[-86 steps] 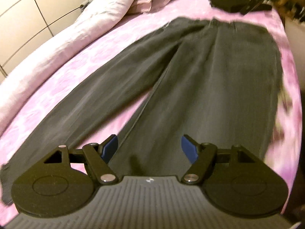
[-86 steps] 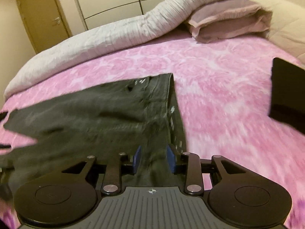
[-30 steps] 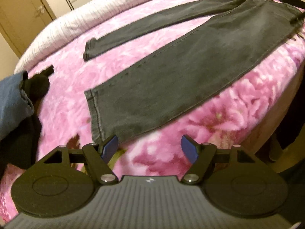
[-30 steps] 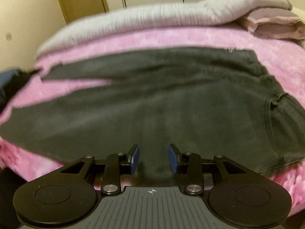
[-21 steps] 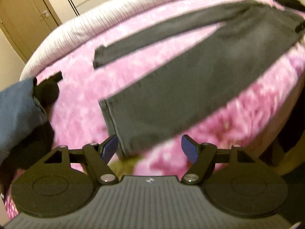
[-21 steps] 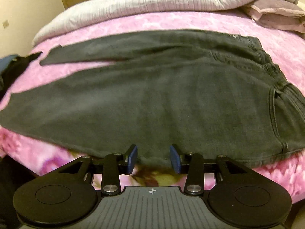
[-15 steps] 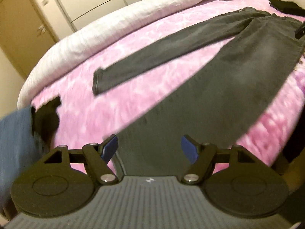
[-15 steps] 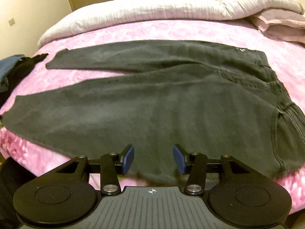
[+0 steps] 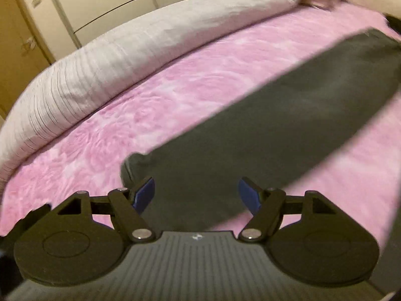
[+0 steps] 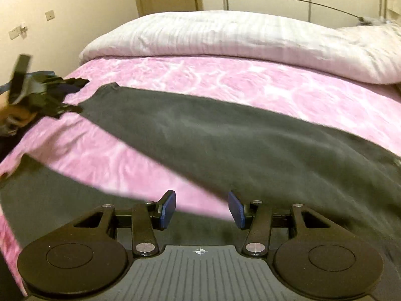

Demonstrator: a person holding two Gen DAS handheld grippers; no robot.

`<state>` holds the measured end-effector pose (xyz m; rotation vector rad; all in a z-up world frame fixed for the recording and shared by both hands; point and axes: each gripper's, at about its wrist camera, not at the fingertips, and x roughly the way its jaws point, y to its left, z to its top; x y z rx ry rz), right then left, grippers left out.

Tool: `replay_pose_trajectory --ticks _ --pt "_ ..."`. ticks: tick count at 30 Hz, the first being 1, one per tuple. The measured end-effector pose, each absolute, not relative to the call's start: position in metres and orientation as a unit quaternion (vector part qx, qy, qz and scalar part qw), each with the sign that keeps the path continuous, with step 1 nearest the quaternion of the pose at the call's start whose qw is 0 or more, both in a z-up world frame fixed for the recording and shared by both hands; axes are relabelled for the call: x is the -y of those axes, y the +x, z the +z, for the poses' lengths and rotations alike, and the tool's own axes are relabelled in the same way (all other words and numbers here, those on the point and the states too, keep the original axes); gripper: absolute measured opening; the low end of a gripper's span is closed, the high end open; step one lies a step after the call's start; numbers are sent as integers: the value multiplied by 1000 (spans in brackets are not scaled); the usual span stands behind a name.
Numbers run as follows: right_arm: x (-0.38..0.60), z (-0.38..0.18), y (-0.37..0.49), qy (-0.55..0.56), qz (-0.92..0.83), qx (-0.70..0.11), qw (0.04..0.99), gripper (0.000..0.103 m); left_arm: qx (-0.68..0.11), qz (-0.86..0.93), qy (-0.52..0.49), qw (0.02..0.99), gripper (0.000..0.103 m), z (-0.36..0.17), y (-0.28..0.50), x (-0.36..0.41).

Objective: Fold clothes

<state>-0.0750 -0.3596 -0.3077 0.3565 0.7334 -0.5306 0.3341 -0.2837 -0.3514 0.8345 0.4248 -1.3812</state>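
Right wrist view: trousers spread flat, legs apart, no fold laid

Right wrist view shows the dark trousers [image 10: 250,145] lying flat on the pink bedspread [image 10: 225,80]. Both legs are splayed in a V: the far leg runs up-left to its hem, and the near leg runs along the front edge of the bed under my right gripper [image 10: 201,209]. Pink cover shows between the legs, so neither leg lies on the other and I see no crease. Judging by that, the fold itself is all left to do: one leg over the other, then shortening lengthwise.

My right gripper has its jaws apart and holds nothing, poised over the near leg close to the crotch. My left gripper [image 9: 195,195] is also spread wide and empty. It straddles the hem end of one leg, with the cloth lying between the blue pads [image 9: 144,193] but not pinched. In the right wrist view that same left gripper sits at far left, just beside the far leg's hem. A white duvet [image 10: 225,35] is bunched along the far side of the bed.

Versus half a second ago:
- The left gripper has closed in on the hem, which now fills its jaw gap; before, it looked over both legs from further back.
- The right gripper's view has swung left and sits lower, and its jaws stand wider.
- The trousers have not shifted.
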Motion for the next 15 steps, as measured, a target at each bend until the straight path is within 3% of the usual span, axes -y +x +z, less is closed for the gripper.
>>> replay_pose_trajectory --ticks 7,8,9,14,15 --pt "394 -337 -19 151 -251 -352 889 50 -261 -610 277 695 71 -378 415 326" --pt "395 -338 -19 152 -251 -351 889 50 -263 -603 273 702 83 -380 421 326" --pt "395 -338 -18 153 -251 -350 889 50 -266 -595 269 709 83 -381 427 326" --pt "398 -342 -17 157 -252 -346 890 50 -277 -554 249 744 61 -389 456 326" --pt "397 -342 -19 157 -252 -345 890 50 -266 -565 230 746 62 -381 451 323"
